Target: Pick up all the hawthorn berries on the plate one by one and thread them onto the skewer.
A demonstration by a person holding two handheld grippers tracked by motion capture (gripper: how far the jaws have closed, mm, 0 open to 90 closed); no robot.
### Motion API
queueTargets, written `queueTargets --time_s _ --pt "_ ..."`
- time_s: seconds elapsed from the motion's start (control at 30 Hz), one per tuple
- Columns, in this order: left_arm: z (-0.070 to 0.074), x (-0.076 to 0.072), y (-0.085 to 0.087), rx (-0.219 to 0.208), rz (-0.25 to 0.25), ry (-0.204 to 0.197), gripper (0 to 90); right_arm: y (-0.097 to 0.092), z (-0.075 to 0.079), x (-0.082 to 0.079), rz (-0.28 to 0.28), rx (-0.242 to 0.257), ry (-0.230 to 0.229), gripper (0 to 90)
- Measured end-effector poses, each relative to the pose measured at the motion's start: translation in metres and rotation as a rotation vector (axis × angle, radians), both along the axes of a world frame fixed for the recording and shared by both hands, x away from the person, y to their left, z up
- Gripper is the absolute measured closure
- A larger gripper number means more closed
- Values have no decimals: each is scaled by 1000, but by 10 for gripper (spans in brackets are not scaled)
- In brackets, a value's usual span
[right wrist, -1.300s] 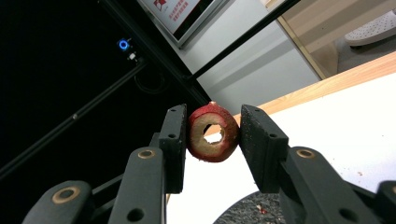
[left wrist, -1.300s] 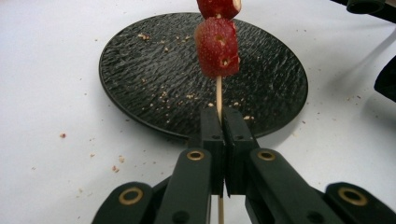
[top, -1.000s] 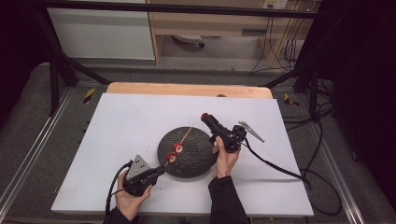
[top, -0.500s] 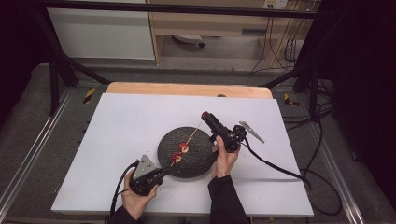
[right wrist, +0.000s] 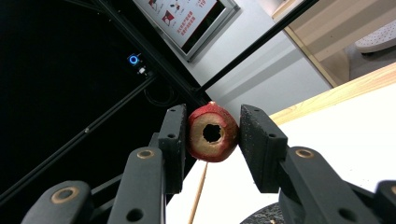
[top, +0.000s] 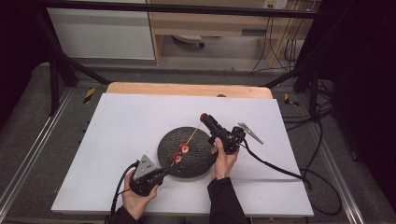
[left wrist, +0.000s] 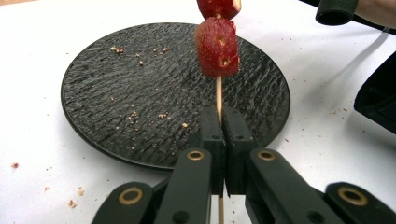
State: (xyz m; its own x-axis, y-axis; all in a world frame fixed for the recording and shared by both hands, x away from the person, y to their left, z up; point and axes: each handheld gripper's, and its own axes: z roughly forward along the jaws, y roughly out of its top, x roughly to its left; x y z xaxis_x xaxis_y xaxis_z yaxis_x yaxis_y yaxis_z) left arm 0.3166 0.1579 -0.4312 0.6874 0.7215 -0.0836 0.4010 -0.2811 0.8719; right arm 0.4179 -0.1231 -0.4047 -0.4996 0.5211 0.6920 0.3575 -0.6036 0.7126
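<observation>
Closest in, the left tongs (left wrist: 223, 122) are pinched fully tight on the bare end of a wooden skewer (left wrist: 218, 93), which runs up over the black slate plate (top: 187, 151) with two red hawthorn pieces (top: 180, 153) threaded on it. Farther along, the right tongs (right wrist: 212, 135) are clamped on a third cored hawthorn (right wrist: 212, 132) at the stick's tip. Looks like the threading step: next move is probably sliding that fruit down toward the other two while keeping the stick steady. Nothing blocks the path; just crumbs (left wrist: 140, 53) on the plate and bare white desk (top: 130, 121) beyond.
</observation>
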Motion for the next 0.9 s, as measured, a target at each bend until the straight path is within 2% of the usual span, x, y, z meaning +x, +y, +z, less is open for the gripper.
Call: queueTargets --time_s 0.9 --pt "-1 0 -2 -10 3 6 882 2 -4 0 6 -25 6 631"
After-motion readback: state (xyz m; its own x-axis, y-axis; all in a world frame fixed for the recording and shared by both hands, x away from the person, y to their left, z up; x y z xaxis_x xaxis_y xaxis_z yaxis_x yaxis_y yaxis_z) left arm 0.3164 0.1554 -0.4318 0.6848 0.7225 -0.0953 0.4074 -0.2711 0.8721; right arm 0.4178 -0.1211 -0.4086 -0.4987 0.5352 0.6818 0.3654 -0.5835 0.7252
